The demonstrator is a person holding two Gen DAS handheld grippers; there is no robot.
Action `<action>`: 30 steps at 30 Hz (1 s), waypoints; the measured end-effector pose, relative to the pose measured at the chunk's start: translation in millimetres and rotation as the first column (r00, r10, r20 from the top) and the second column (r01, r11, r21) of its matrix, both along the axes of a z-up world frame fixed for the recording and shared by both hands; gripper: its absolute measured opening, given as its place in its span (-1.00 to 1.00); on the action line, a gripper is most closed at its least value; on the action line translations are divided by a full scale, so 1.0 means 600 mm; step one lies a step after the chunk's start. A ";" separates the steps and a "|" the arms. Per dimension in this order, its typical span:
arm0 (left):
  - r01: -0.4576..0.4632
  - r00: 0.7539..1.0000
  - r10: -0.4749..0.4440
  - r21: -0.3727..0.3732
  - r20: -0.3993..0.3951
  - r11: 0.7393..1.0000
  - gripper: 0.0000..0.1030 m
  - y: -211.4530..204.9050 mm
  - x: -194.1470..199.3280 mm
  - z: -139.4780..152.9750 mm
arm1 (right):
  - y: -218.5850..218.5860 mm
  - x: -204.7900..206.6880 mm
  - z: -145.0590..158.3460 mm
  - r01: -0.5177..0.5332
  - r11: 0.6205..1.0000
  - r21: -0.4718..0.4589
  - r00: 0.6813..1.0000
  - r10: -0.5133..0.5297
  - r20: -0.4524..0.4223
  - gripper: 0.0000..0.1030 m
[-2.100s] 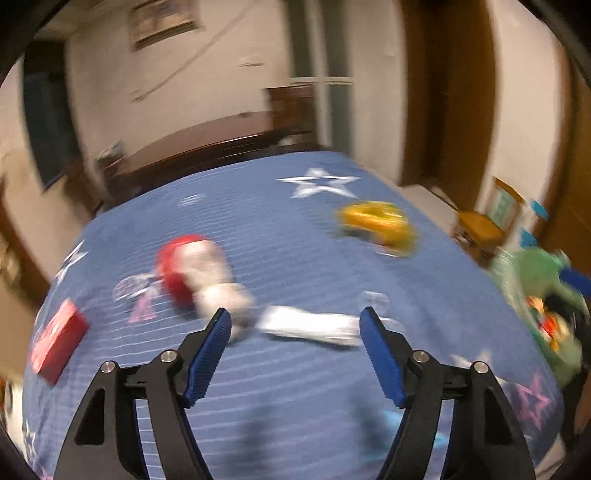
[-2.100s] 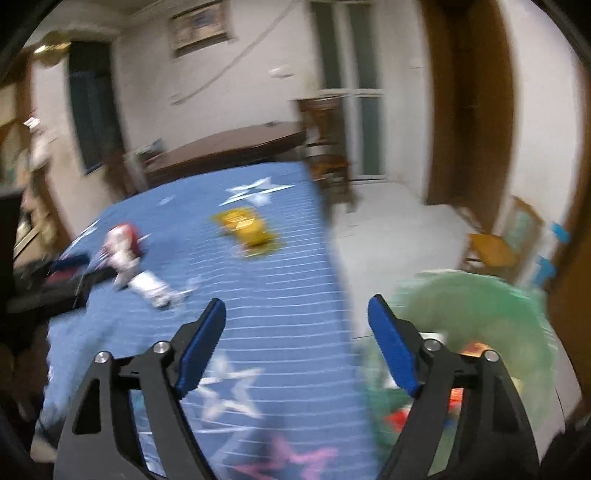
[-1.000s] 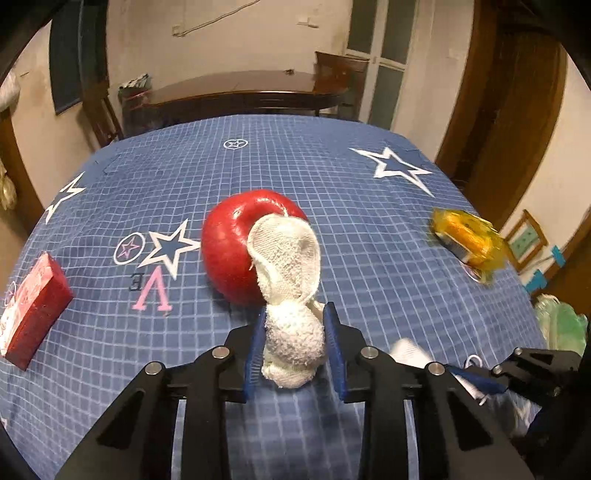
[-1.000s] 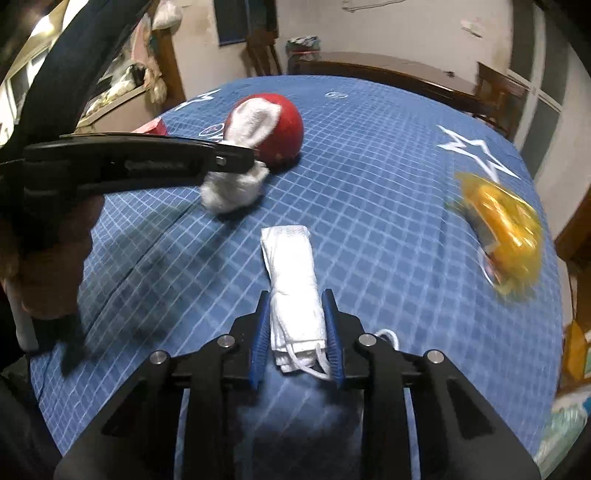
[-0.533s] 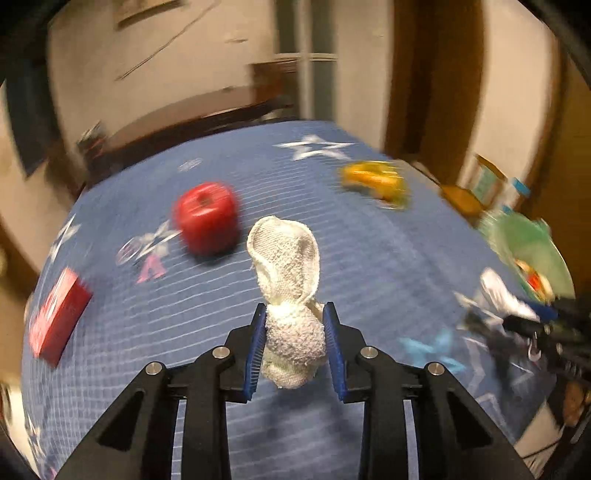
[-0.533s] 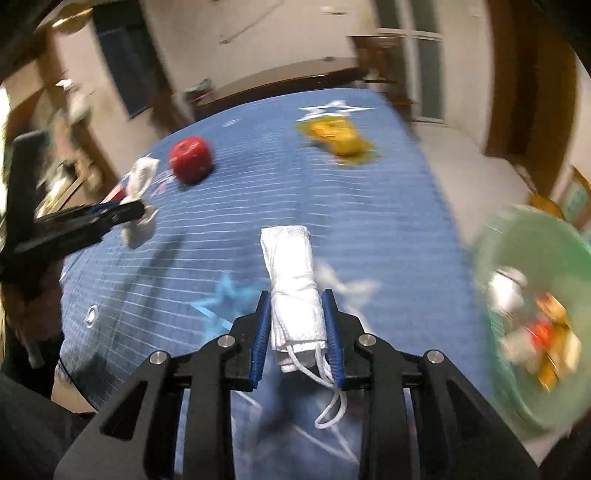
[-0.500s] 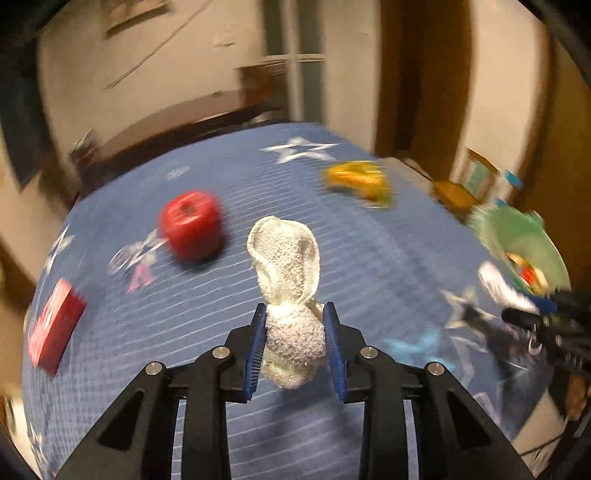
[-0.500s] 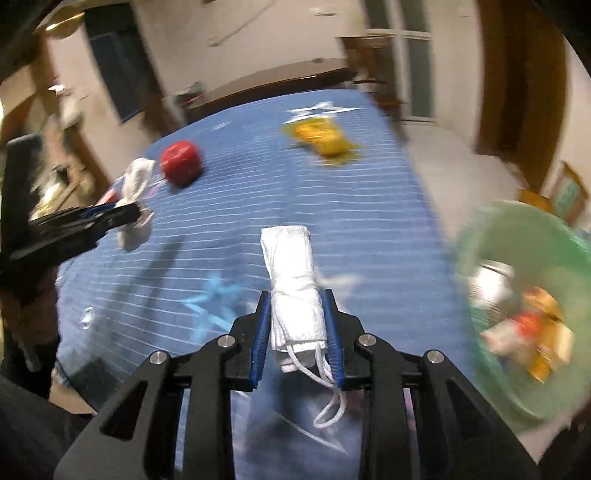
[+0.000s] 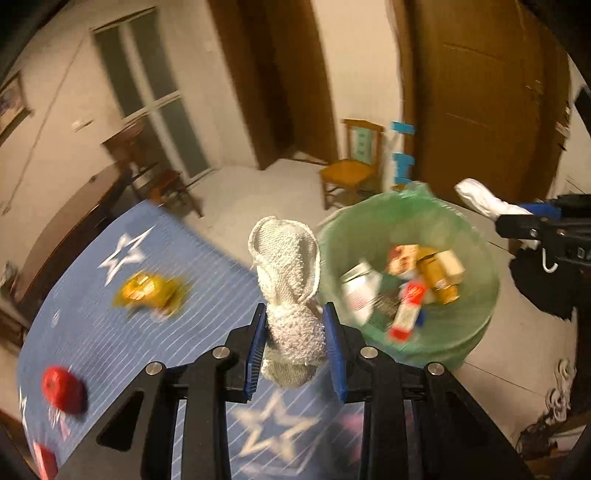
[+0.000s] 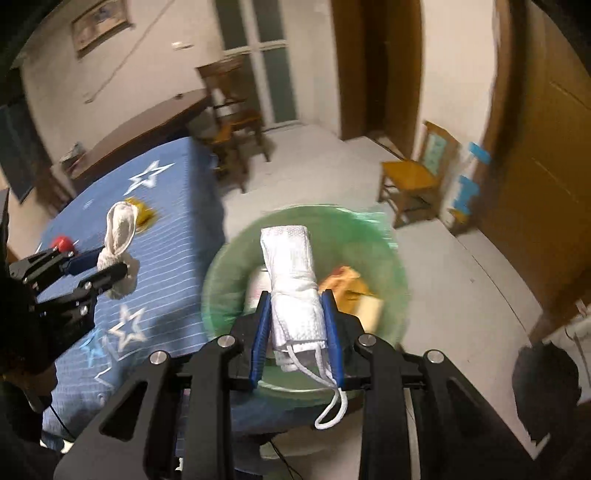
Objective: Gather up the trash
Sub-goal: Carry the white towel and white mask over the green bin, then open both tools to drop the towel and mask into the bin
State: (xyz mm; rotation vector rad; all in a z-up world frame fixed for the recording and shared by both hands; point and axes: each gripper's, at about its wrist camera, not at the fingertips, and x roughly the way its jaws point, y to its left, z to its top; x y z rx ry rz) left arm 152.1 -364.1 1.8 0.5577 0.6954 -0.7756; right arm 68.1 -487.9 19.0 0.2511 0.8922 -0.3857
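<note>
Trash bin, green-lined, holds cartons and wrappers; left jaws clamp a foam net, right jaws a mask.

Cream walls, pale tiled floor, brown wooden door, small wooden chair, dark wooden table, framed picture.

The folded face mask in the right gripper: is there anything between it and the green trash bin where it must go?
Nothing visible. In the right wrist view the folded face mask, clamped in the right gripper, hangs over the open mouth of the green trash bin. Only trash already thrown in lies inside; no lid covers the bin.
</note>
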 end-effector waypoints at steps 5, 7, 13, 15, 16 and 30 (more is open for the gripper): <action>0.083 0.997 -0.083 0.020 -0.001 0.996 -0.38 -0.095 0.000 -0.008 | -0.051 0.003 -0.004 0.050 0.999 0.016 0.998 -0.049 -0.050 -0.49; 0.106 0.994 -0.106 0.024 -0.017 0.994 -0.38 -0.121 0.002 -0.013 | -0.058 0.005 -0.008 0.056 0.998 0.011 0.996 -0.055 -0.066 -0.49; 0.156 0.987 -0.154 0.044 -0.042 0.987 -0.38 -0.168 0.007 -0.031 | -0.069 0.014 -0.015 0.062 0.998 0.012 0.993 -0.061 -0.097 -0.49; 0.165 0.986 -0.163 0.053 -0.045 0.985 -0.38 -0.179 0.006 -0.039 | -0.076 0.022 -0.017 0.057 0.998 0.013 0.993 -0.056 -0.105 -0.49; 0.166 0.985 -0.164 0.056 -0.046 0.984 -0.38 -0.178 0.007 -0.041 | -0.075 0.024 -0.019 0.053 0.998 0.014 0.993 -0.051 -0.110 -0.49; 0.162 0.986 -0.158 0.075 -0.057 0.984 -0.38 -0.176 0.022 -0.064 | -0.078 0.044 -0.029 0.034 0.999 0.020 0.991 -0.031 -0.133 -0.49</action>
